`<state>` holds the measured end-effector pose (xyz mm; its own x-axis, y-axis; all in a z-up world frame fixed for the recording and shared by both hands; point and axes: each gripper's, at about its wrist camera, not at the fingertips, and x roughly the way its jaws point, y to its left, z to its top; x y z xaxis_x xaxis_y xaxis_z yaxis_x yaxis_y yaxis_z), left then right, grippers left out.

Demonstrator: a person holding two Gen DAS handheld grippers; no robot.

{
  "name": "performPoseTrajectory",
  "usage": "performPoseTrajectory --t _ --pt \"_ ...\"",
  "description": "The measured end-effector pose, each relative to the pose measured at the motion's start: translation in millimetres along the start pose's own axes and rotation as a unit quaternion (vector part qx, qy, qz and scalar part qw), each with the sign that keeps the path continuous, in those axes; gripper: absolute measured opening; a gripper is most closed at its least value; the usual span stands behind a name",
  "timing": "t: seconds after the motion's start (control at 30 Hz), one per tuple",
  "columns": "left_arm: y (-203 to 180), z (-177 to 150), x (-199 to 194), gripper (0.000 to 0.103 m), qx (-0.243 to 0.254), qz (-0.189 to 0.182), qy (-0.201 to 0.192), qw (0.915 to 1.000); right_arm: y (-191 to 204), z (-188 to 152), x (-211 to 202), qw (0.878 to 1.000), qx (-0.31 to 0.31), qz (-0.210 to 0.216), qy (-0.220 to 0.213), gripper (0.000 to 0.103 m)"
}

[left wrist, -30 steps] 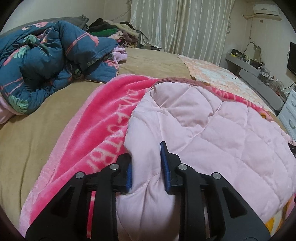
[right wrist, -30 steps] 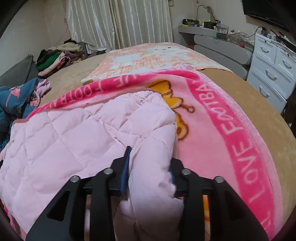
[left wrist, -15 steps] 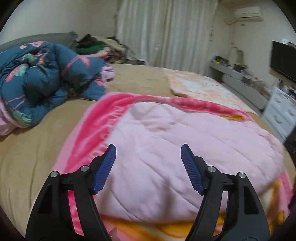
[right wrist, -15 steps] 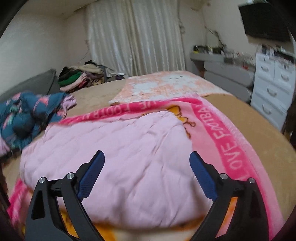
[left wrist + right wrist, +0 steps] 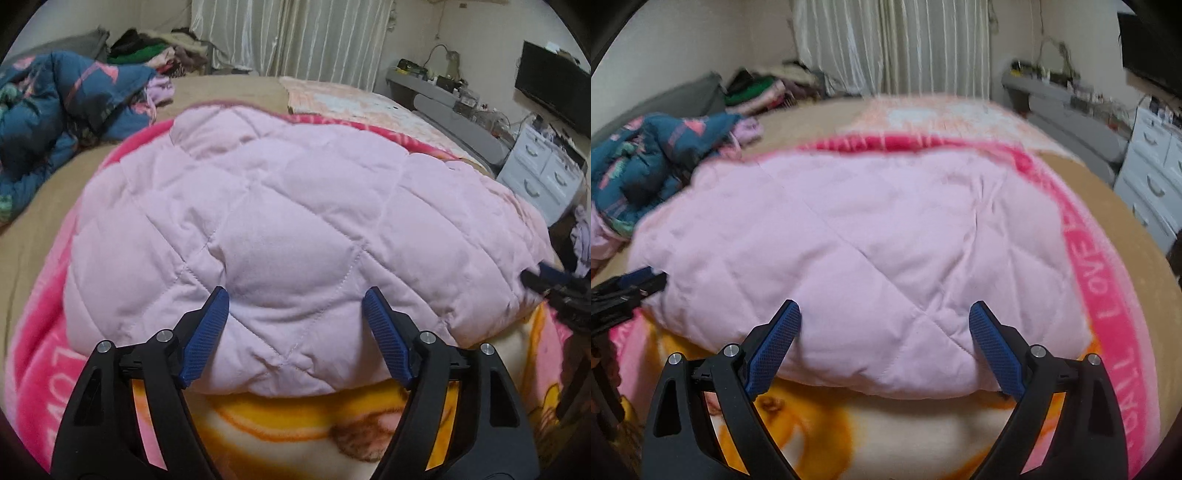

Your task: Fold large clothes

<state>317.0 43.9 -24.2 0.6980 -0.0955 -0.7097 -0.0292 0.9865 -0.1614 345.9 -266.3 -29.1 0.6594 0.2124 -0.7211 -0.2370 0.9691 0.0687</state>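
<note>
The pink quilted jacket (image 5: 295, 206) lies folded on the pink blanket (image 5: 40, 354), just ahead of both grippers. The left gripper (image 5: 295, 306) is opening and the right gripper (image 5: 884, 317) is spread wide; neither is gripping anything.

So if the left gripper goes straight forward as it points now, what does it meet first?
Most likely the near edge of the pink quilted garment; the left gripper is opening, nothing pinched. Depth is unclear.

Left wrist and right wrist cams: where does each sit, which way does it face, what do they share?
Left wrist: on the left tool, jaws opening, facing down over the pale pink quilted garment; right tool at right edge.
Right wrist: on the right tool, open, same garment; left tool at left edge.
Shared: garment, pink fleece blanket, white curtains.
</note>
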Motion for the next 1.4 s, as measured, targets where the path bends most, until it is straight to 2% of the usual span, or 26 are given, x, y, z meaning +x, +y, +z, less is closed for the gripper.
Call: performPoseTrajectory --t 0.1,0.2,0.43,0.77,0.83,0.9,1.4 --pt "-1.2 0.5 7.9 0.070 0.004 0.003 0.002 1.0000 -6.3 0.9 17.2 1.000 0.025 0.010 0.006 0.099" --pt "-1.9 1.9 13.1 0.071 0.004 0.005 0.005 1.0000 -0.2 1.4 29.8 1.000 0.026 -0.005 0.003 0.099" --pt "-4.3 5.2 12.2 0.072 -0.005 0.011 0.015 0.9998 2.2 8.1 31.4 0.999 0.026 -0.009 0.022 0.099" --pt "-7.3 9.3 -33.1 0.073 -0.015 -0.004 -0.005 0.9999 -3.3 6.0 -44.1 0.997 0.048 0.039 -0.044 0.099" --pt "-9.3 10.8 -44.1 0.088 -0.014 -0.002 -0.013 0.9998 -2.2 6.1 -58.2 0.997 0.048 0.043 -0.052 0.099" --pt "-11.3 10.8 -55.3 0.094 -0.014 0.001 -0.022 0.9997 -0.9 5.6 -72.8 0.996 0.045 0.047 -0.061 0.099" --pt "-10.9 -10.2 -121.4 0.094 -0.024 0.008 -0.056 0.9981 21.6 -14.7 -153.1 0.992 0.022 0.052 -0.114 0.099"
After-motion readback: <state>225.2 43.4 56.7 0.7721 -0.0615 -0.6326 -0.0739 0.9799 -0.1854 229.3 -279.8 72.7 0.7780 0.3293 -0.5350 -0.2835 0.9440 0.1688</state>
